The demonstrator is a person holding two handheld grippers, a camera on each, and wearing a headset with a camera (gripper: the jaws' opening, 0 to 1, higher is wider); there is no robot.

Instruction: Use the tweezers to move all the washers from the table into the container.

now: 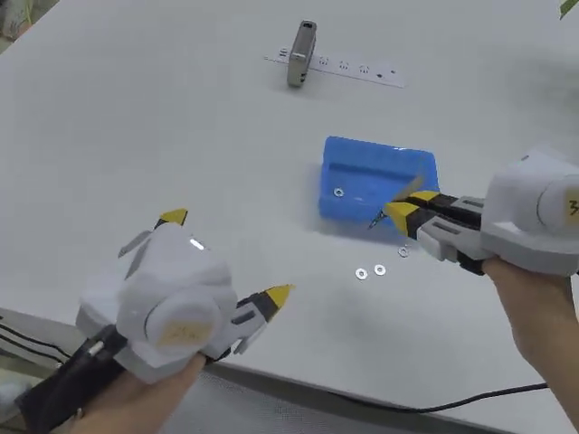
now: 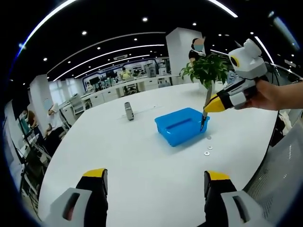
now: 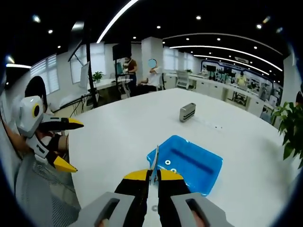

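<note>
right gripper point(image 1: 403, 211) clamped shut on tweezers point(image 1: 376, 221), tips pointing down at near edge of blue container point(image 1: 380, 155), a washer point(image 1: 338, 192) inside it, three loose washers point(image 1: 362, 273) on white table point(image 1: 136, 136) just beside it, left gripper point(image 1: 226, 256) spread wide, holding nothing, well apart

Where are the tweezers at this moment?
In the head view, the tweezers sit on the right, clamped in the right gripper, tips by the near edge of the blue container.

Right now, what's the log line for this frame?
right gripper shut on tweezers, tips at near edge of blue container | left gripper open, idle | washers: two in container, three on table
</note>
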